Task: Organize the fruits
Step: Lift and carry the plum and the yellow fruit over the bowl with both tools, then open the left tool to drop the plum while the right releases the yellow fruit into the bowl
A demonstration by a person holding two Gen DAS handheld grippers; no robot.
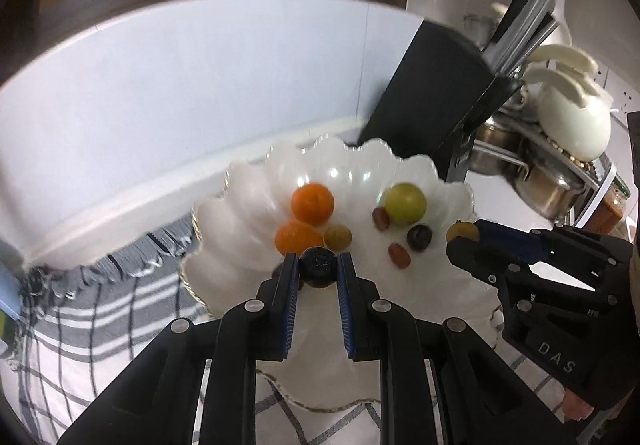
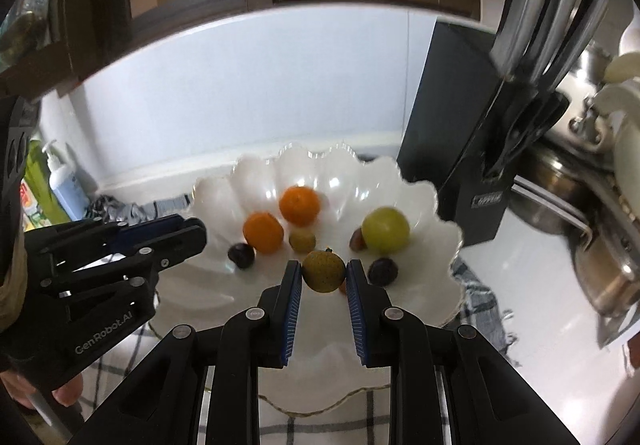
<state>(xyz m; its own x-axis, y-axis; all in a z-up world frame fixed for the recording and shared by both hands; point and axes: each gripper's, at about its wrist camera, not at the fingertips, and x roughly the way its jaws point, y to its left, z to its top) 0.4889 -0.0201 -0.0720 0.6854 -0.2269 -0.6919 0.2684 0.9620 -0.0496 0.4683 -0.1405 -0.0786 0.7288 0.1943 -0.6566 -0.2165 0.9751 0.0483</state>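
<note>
A white scalloped bowl (image 1: 240,213) (image 2: 224,285) stands on a checked cloth. In it lie two oranges (image 1: 313,204) (image 2: 299,205), a big green fruit (image 1: 405,203) (image 2: 386,230), a small yellow-green one (image 1: 338,237) and dark and reddish grapes (image 1: 420,238) (image 2: 383,271). My left gripper (image 1: 318,265) is shut on a dark round berry (image 1: 318,271) just above the bowl's near left side. My right gripper (image 2: 323,270) is shut on a speckled yellow fruit (image 2: 323,277) over the bowl's near middle. Each gripper also shows in the other's view, the right gripper (image 1: 464,235) and the left gripper (image 2: 196,231).
A black knife block (image 1: 424,85) (image 2: 452,125) leans close behind the bowl on the right. Steel pots (image 1: 548,185) (image 2: 600,265) and a white jug (image 1: 572,117) crowd the far right. A pump bottle (image 2: 64,181) stands at the left. The grey checked cloth (image 1: 100,305) covers the counter.
</note>
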